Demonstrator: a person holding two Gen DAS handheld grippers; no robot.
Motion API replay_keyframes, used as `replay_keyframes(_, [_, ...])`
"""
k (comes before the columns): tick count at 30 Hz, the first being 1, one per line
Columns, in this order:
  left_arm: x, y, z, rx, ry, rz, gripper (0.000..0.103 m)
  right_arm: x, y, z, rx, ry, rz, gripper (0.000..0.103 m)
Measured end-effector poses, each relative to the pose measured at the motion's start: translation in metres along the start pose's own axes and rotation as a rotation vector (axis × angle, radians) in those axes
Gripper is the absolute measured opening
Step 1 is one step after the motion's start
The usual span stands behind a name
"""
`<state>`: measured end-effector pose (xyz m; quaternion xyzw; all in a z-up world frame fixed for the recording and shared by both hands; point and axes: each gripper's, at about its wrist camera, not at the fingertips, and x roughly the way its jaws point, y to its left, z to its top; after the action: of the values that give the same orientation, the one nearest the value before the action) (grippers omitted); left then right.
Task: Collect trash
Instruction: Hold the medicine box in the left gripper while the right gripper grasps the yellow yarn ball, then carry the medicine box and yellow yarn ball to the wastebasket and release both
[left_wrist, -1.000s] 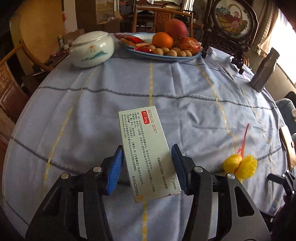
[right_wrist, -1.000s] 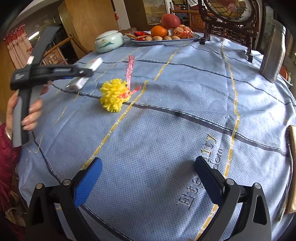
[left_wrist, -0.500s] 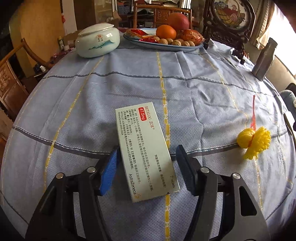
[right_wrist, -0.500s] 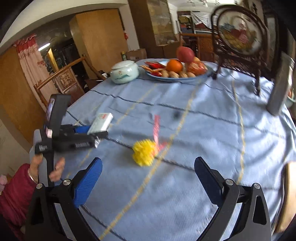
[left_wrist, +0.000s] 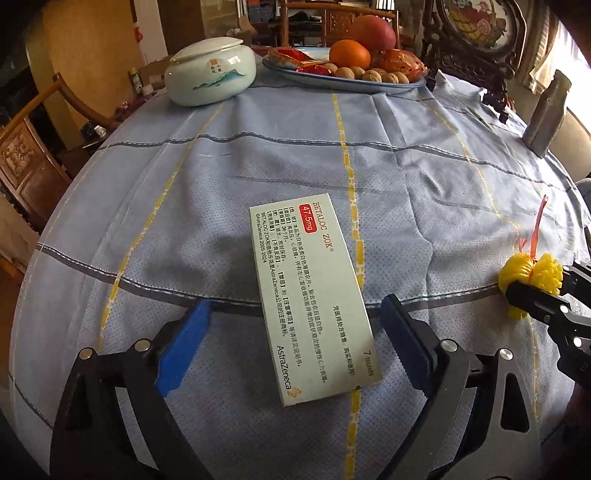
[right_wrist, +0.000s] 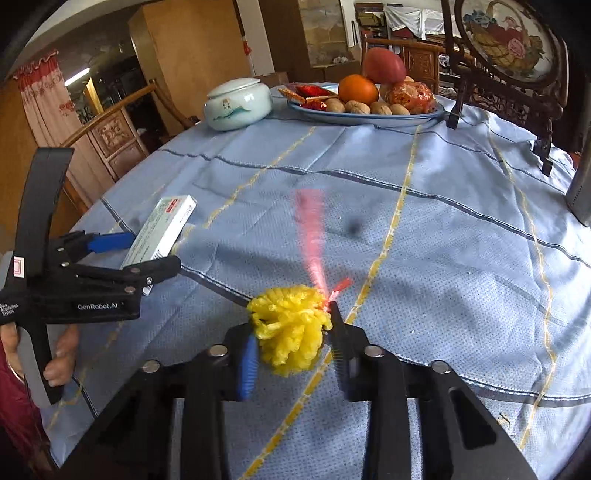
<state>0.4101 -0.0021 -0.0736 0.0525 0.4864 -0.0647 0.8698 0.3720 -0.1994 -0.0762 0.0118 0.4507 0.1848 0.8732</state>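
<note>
The right gripper (right_wrist: 293, 350) has its jaws pressed against both sides of a yellow pompom (right_wrist: 290, 328), whose red ribbon (right_wrist: 314, 236) blurs upward. The left gripper (left_wrist: 291, 343) has its jaws apart, straddling a white box (left_wrist: 310, 299) without touching it; the box lies flat on the counter's blue cloth (left_wrist: 424, 192). In the left view the pompom (left_wrist: 530, 275) sits well right of the box. At the far edge stand a lidded jar (left_wrist: 210, 72), a fruit plate (left_wrist: 354, 83) and a framed picture (right_wrist: 506, 40).
</note>
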Motion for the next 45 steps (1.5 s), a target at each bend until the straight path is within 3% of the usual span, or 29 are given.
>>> replay_keyframes(3, [-0.005, 0.004, 0.001, -0.024, -0.028, -0.008, 0.085, -0.017, 0.005, 0.003, -0.028, -0.055, 0.002, 0.034])
replay_keyframes(6, [-0.014, 0.006, 0.002, -0.037, -0.06, -0.064, 0.058, -0.03, 0.009, 0.005, -0.037, -0.095, 0.007, 0.034])
replay_keyframes(8, [-0.017, 0.007, 0.003, -0.04, -0.073, -0.096, 0.05, -0.033, 0.01, 0.005, -0.039, -0.105, 0.01, 0.034])
replay_keyframes(19, [-0.005, 0.005, 0.001, -0.028, -0.061, -0.033, 0.053, -0.044, 0.006, 0.003, -0.008, -0.13, 0.027, 0.034])
replay_keyframes(21, [-0.009, 0.004, -0.001, -0.017, -0.081, -0.027, 0.049, -0.048, 0.004, 0.003, 0.002, -0.145, 0.025, 0.034])
replay_keyframes(25, [-0.039, 0.012, -0.009, -0.049, -0.194, 0.018, 0.049, -0.064, -0.003, 0.004, 0.019, -0.197, 0.018, 0.034])
replay_keyframes(28, [-0.072, 0.03, -0.032, -0.121, -0.242, -0.01, 0.049, -0.074, -0.005, 0.002, 0.02, -0.221, 0.029, 0.034])
replay_keyframes(36, [-0.145, 0.065, -0.095, -0.245, -0.29, 0.028, 0.049, -0.106, 0.012, -0.011, -0.02, -0.293, 0.09, 0.034])
replay_keyframes(45, [-0.225, 0.092, -0.171, -0.323, -0.369, 0.107, 0.05, -0.136, 0.03, -0.054, -0.049, -0.364, 0.128, 0.034])
